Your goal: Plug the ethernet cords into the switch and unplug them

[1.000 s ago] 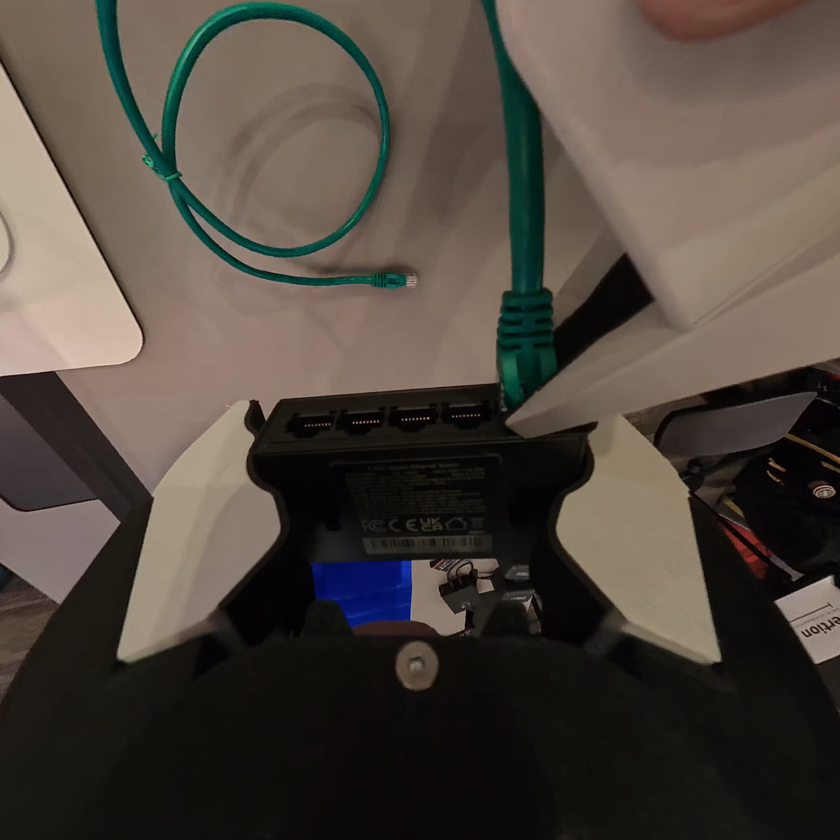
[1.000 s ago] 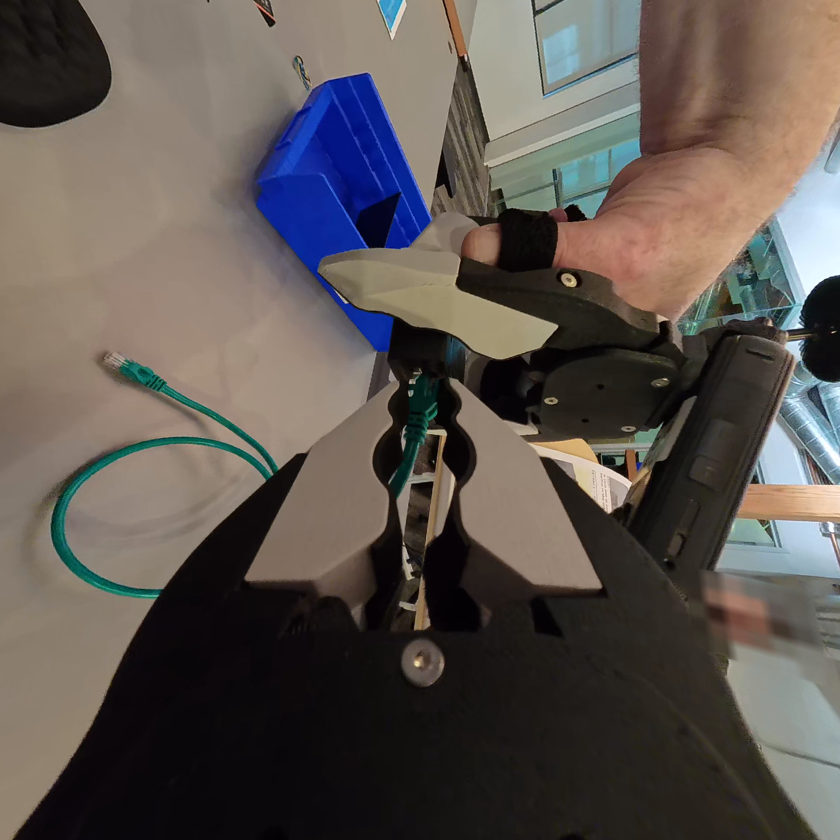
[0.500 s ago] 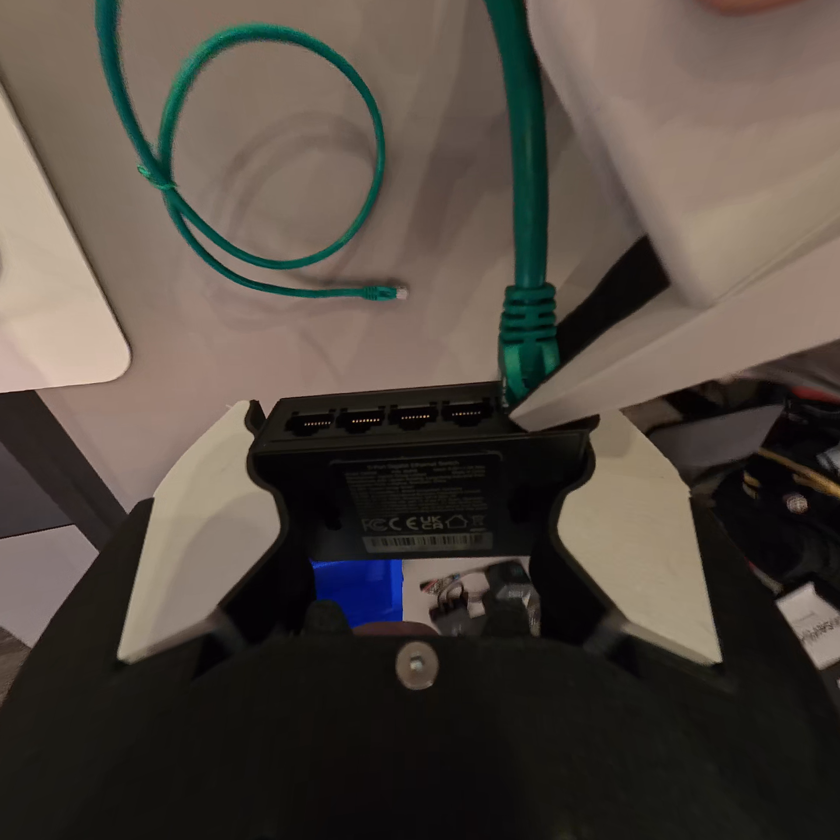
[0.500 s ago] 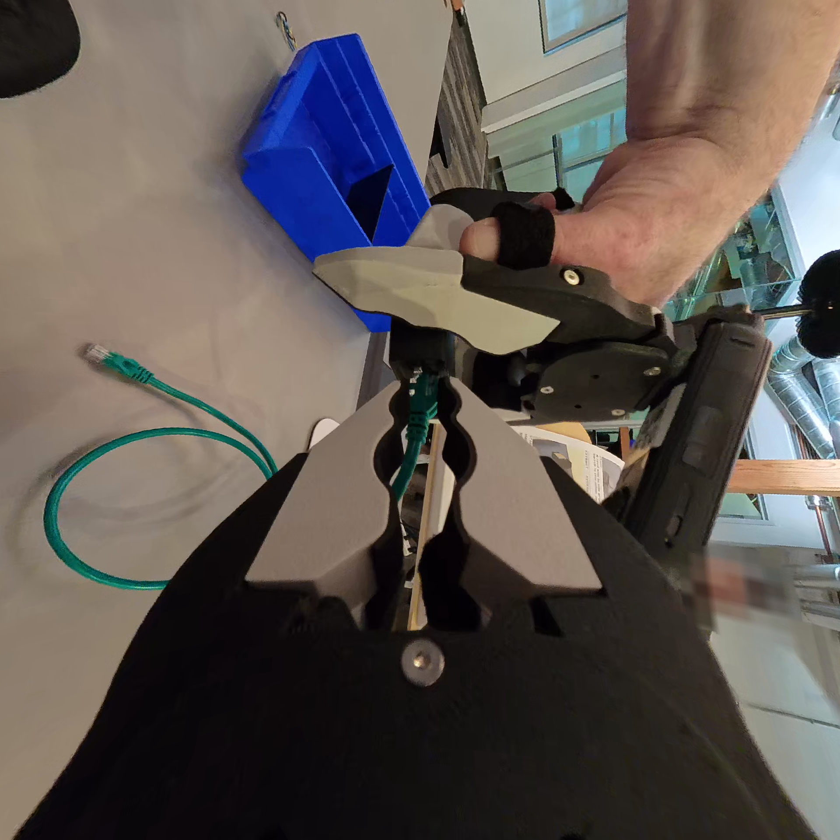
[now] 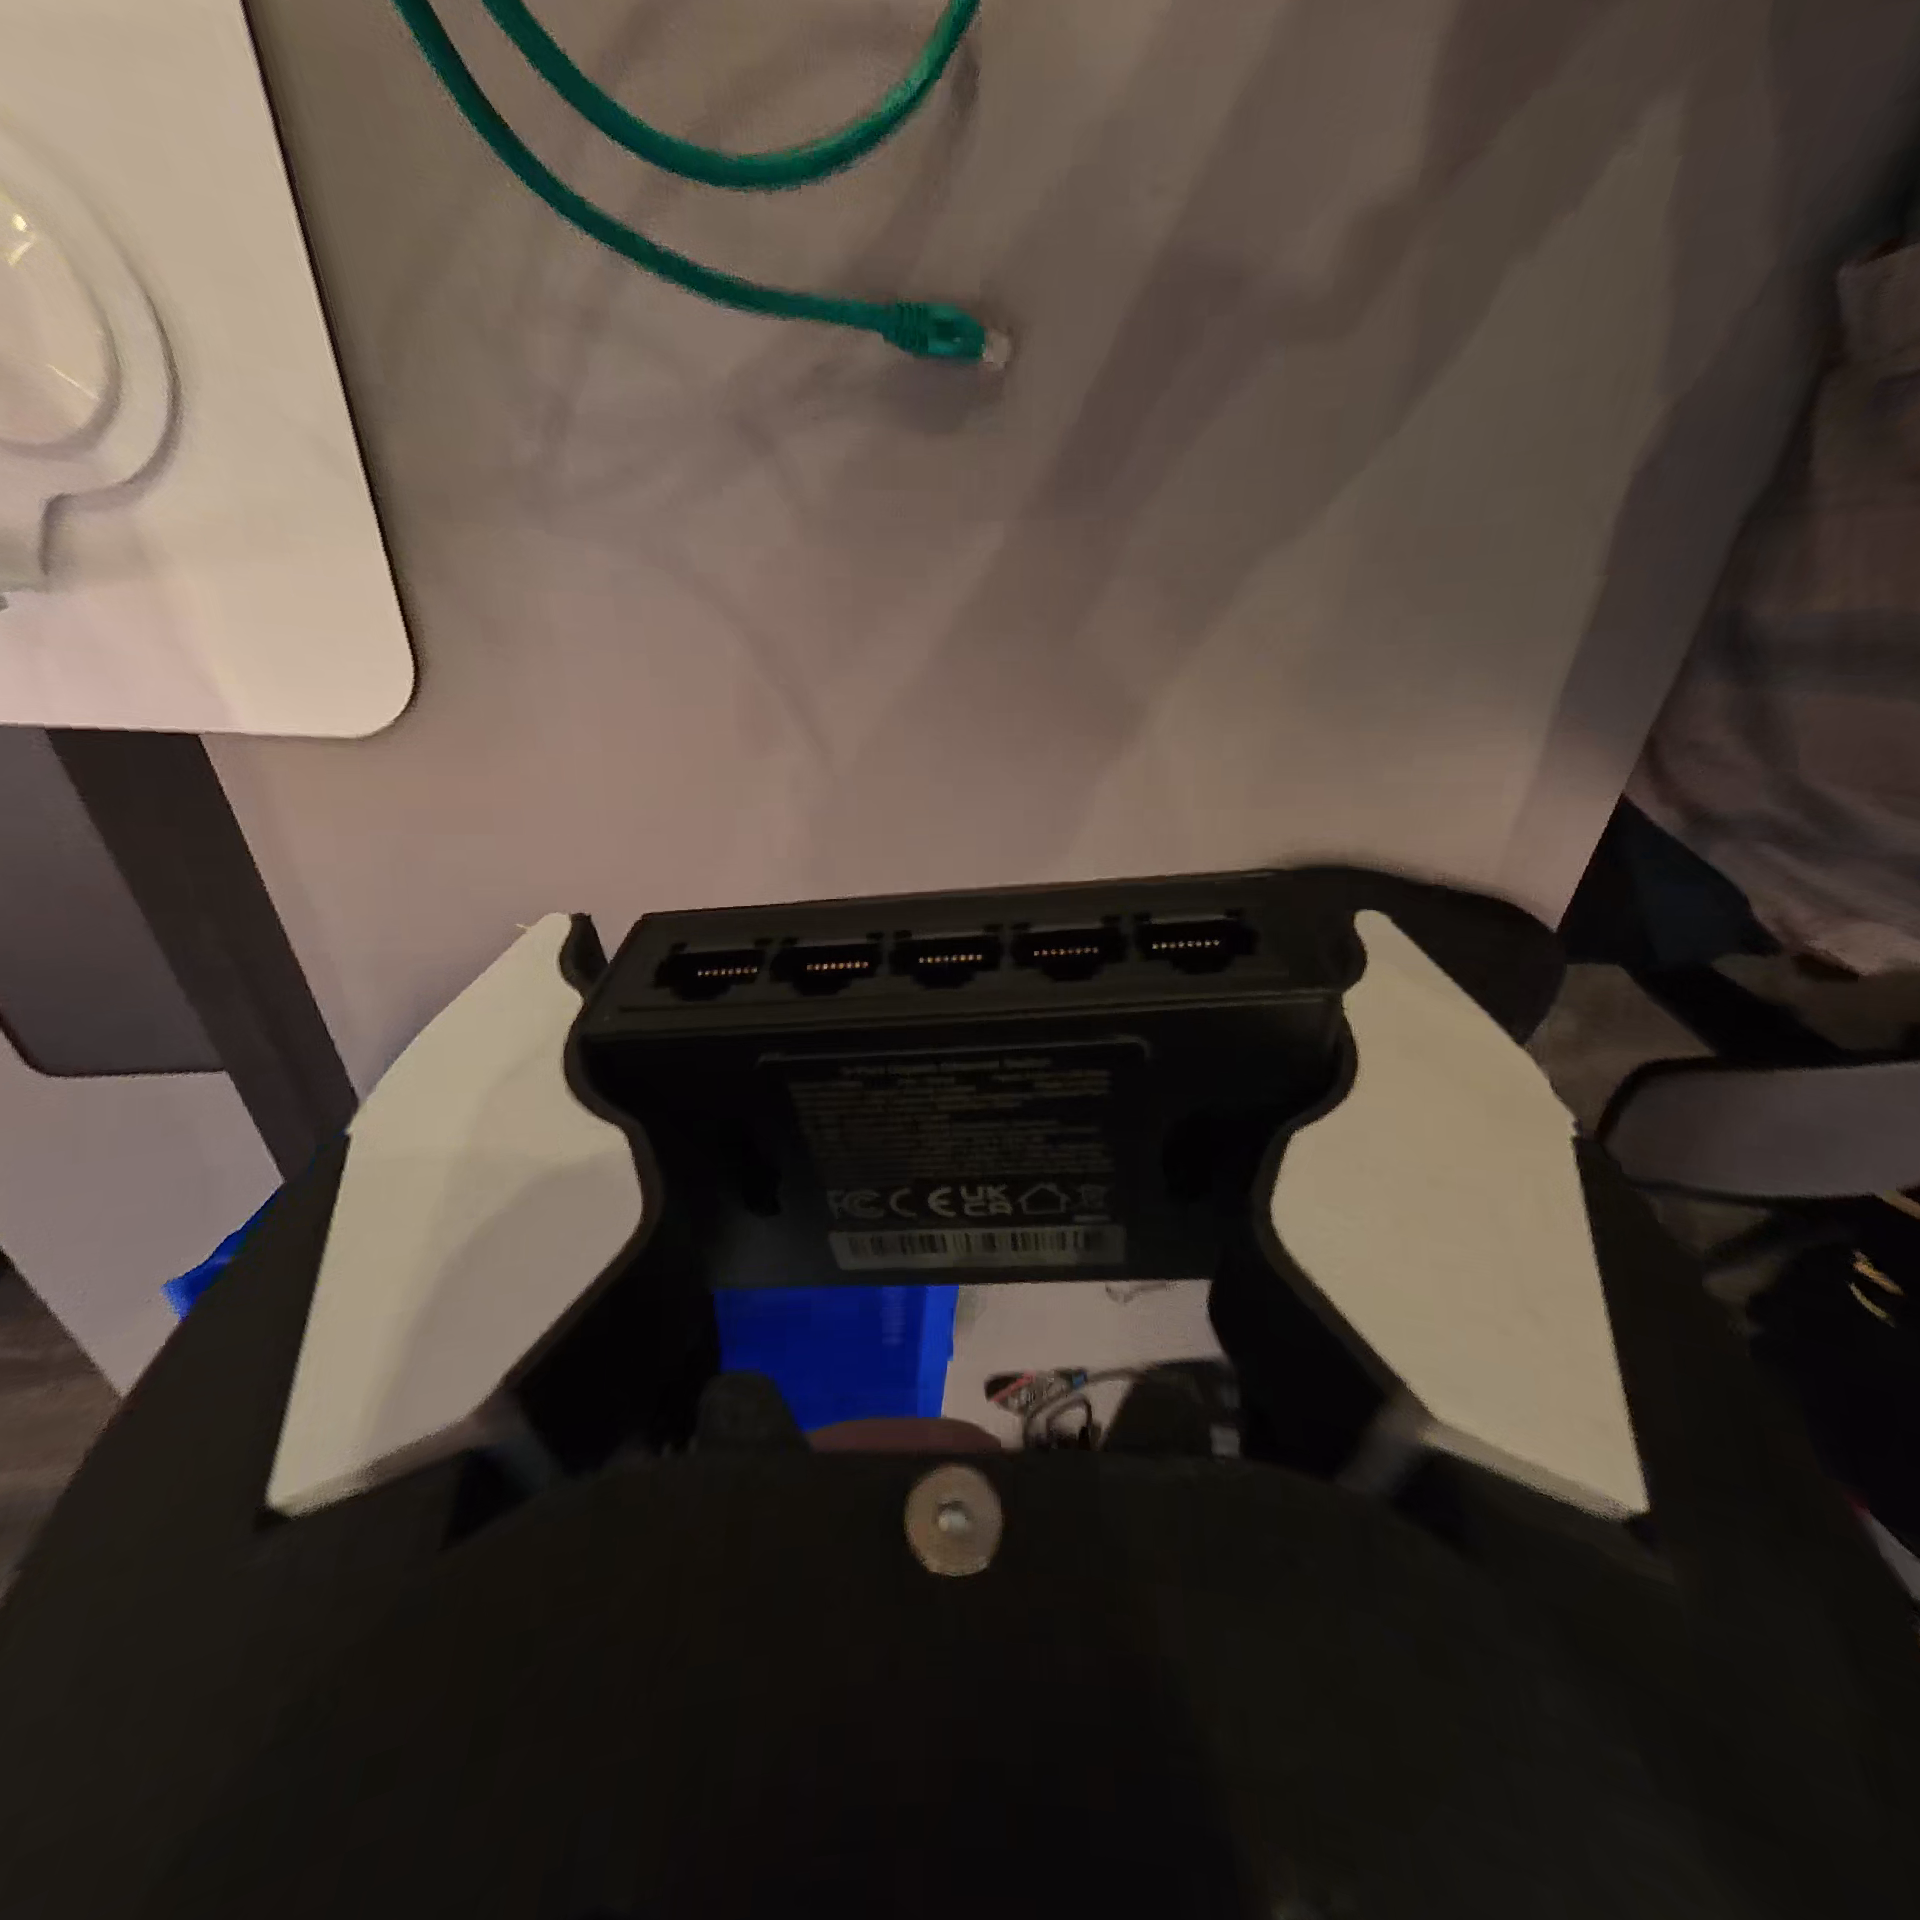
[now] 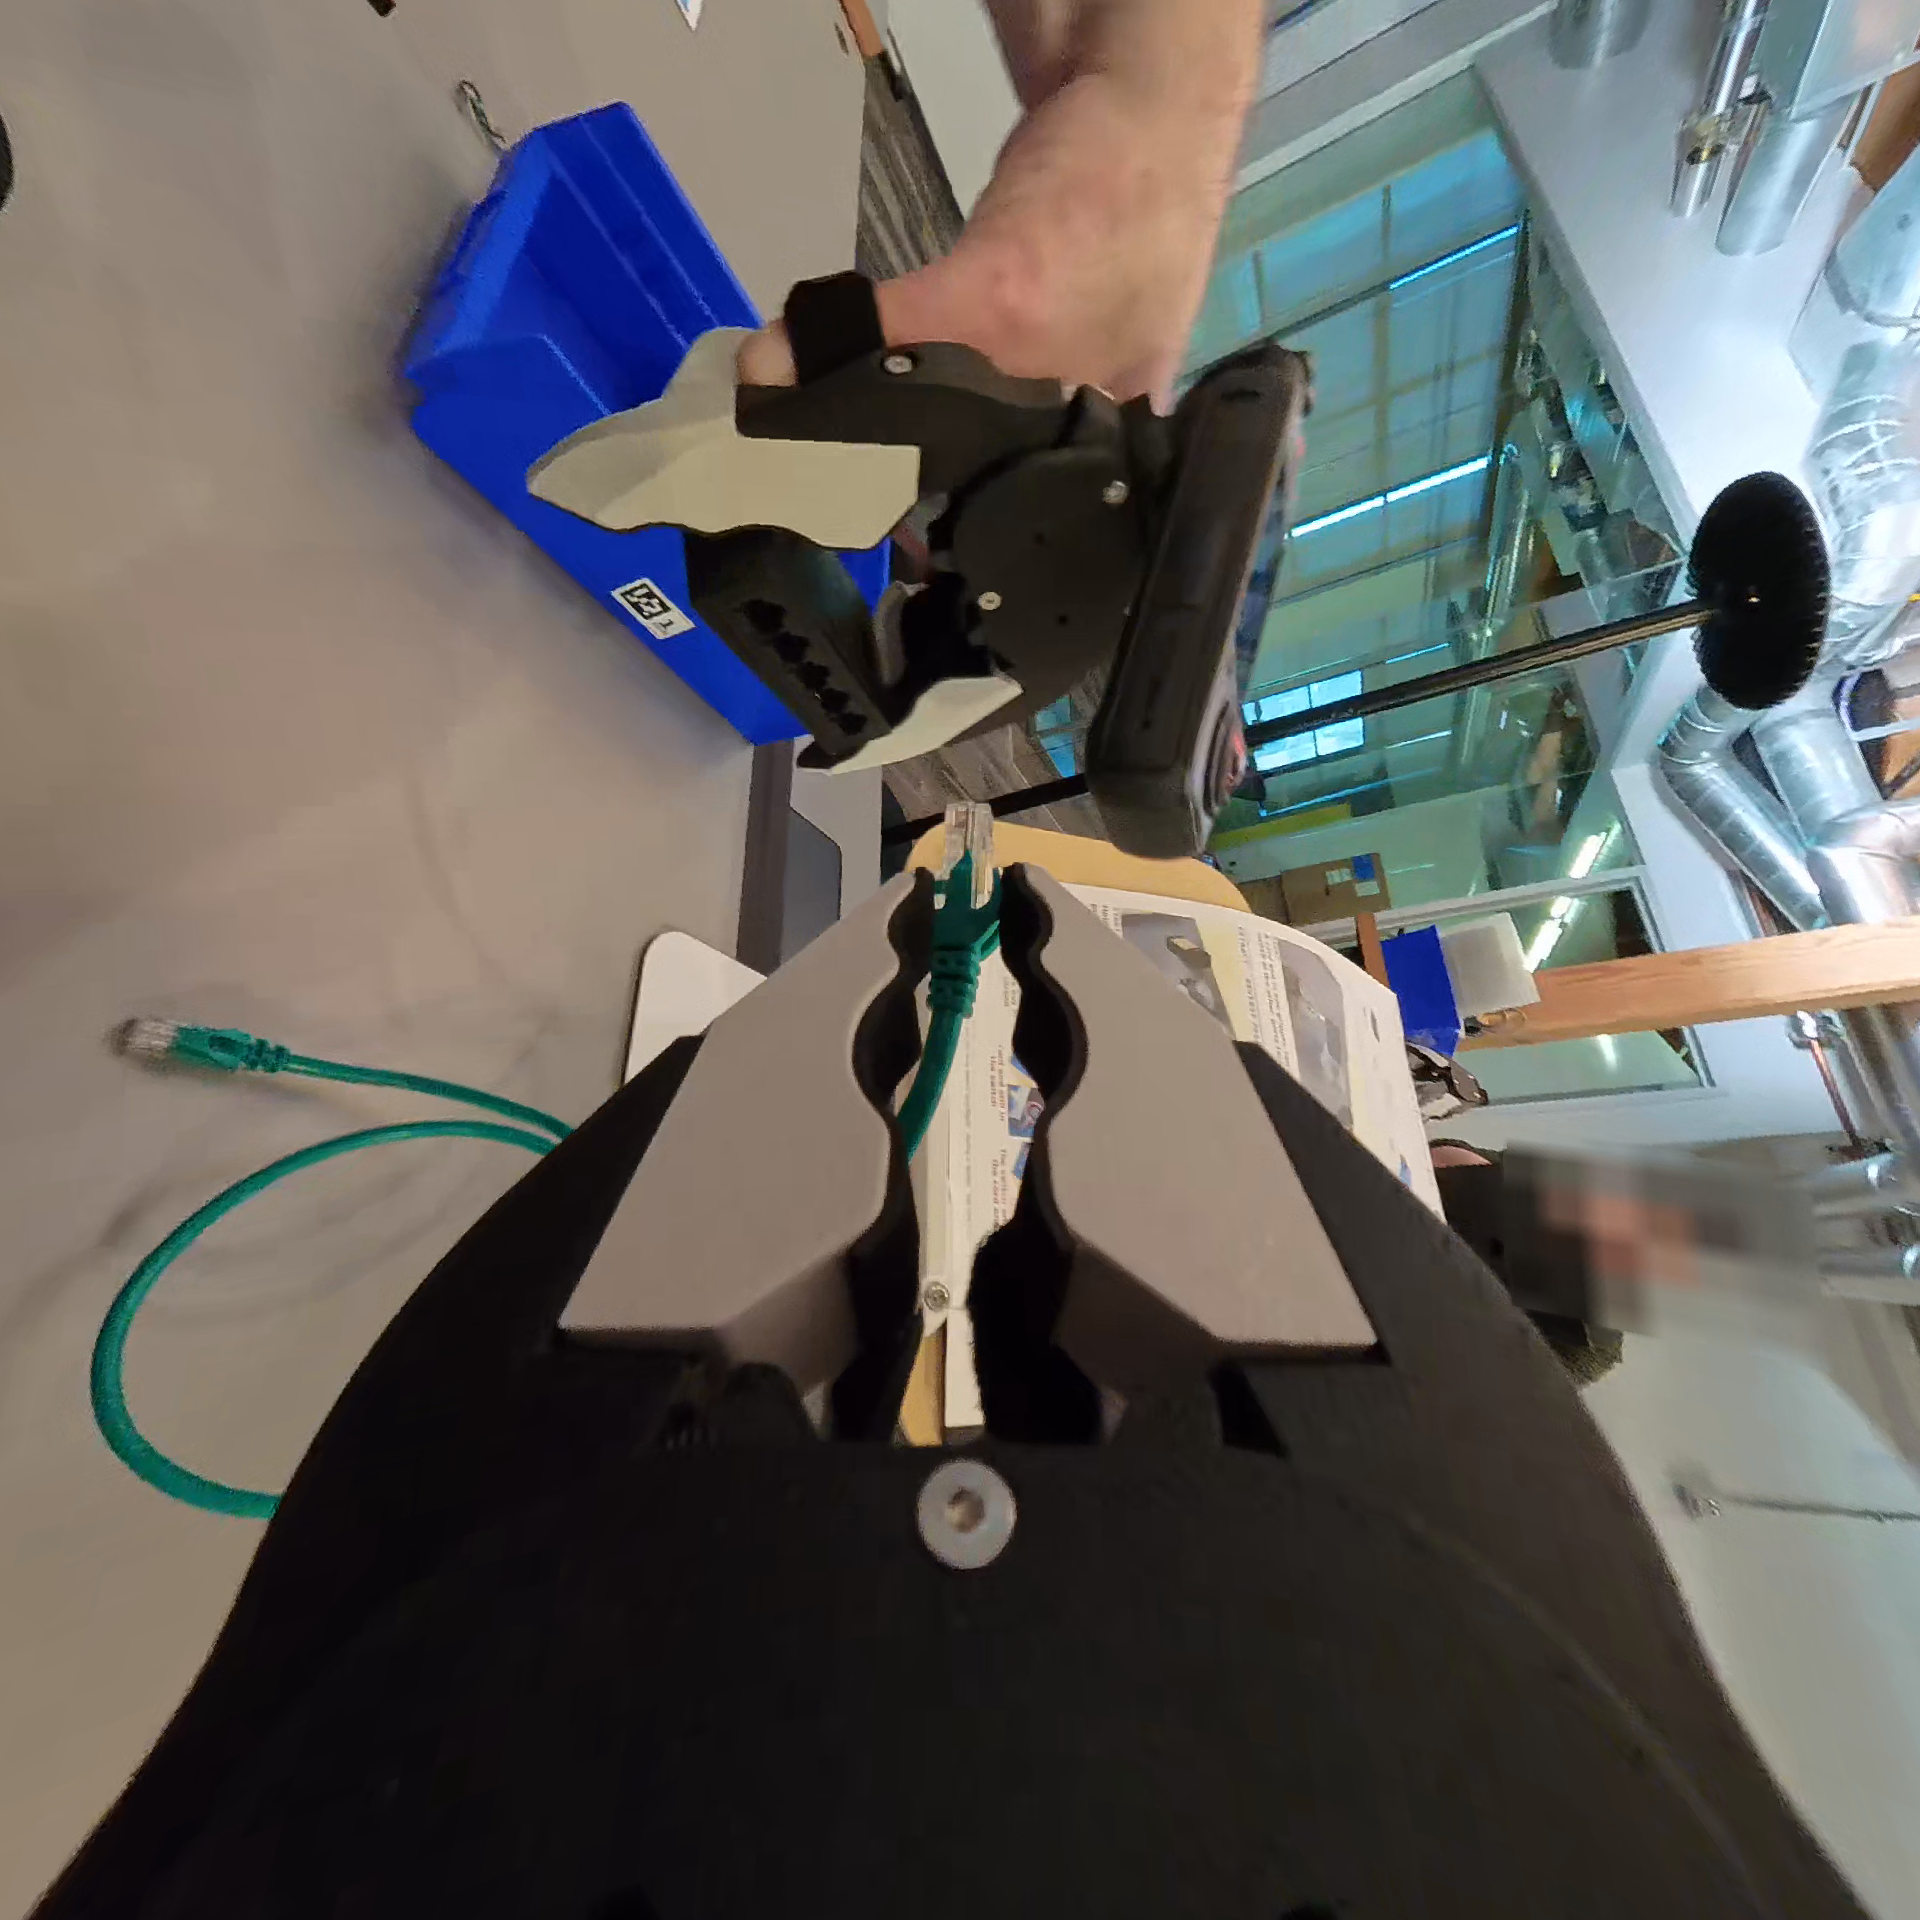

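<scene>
Switch (image 5: 956, 1081) — plug (image 6: 964, 904) apart, off-table

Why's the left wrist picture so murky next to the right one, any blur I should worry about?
Left wrist view: dim, shadowed table, slight motion smear, though the switch ports read clearly. Right wrist view: bright window light, hand blurred, strong wide-angle bending.

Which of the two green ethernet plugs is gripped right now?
The plug pinched in the right gripper, clear of the switch. The other plug lies loose on the table.
</scene>
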A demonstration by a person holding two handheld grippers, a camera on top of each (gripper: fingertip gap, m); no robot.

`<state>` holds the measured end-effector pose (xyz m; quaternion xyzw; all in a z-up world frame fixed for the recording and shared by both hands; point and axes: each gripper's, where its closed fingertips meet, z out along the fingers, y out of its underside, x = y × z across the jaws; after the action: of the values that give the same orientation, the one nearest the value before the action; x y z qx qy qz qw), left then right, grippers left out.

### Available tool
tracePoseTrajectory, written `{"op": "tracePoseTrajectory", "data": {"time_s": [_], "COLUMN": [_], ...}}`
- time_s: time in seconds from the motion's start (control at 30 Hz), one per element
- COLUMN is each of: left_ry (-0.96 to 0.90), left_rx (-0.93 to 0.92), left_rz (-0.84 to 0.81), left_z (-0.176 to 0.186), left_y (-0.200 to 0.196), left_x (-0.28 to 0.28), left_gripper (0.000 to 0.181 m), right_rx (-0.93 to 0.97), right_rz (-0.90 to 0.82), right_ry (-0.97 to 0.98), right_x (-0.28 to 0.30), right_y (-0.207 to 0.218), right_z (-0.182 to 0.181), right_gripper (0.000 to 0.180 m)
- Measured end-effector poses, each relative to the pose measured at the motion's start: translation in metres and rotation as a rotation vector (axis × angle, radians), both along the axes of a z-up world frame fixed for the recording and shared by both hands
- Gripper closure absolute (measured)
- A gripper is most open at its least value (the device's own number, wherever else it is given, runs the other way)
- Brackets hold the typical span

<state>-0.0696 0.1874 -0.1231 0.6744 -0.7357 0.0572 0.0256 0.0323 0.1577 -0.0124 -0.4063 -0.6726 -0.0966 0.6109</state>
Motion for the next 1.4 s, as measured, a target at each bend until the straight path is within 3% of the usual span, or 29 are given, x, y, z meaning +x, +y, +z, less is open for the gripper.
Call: {"op": "tracePoseTrajectory", "data": {"time_s": [0.2, 0.57, 0.77, 1.0, 1.2, 1.4], "left_ry": [-0.137, -0.098, -0.093, -0.248, -0.433, -0.441], "left_rx": [0.018, -0.002, 0.071, 0.066, 0.081, 0.121], "left_rz": [0.008, -0.066, -0.085, -0.103, -0.081, -0.063], "left_z": [-0.023, -0.076, -0.103, -0.116, -0.112, -0.115], "left_y": [0.0, -0.01, -0.006, -0.007, -0.005, 0.004], "left_x": [0.013, 0.016, 0.015, 0.046, 0.073, 0.064], "left_gripper": [0.055, 0.055, 0.055, 0.055, 0.055, 0.055], "right_rx": [0.009, 0.045, 0.099, 0.125, 0.078, -0.031], "right_rz": [-0.018, -0.065, -0.214, -0.468, -0.65, -0.783], "right_ry": [0.042, 0.044, 0.036, -0.047, -0.058, -0.023], "right_x": [0.014, 0.052, 0.115, 0.218, 0.306, 0.377], "right_y": [0.001, 0.003, 0.01, 0.029, 0.034, 0.037], "right_z": [0.014, 0.068, 0.12, 0.156, 0.143, 0.085], "right_gripper": [0.17, 0.169, 0.169, 0.17, 0.169, 0.169]}}
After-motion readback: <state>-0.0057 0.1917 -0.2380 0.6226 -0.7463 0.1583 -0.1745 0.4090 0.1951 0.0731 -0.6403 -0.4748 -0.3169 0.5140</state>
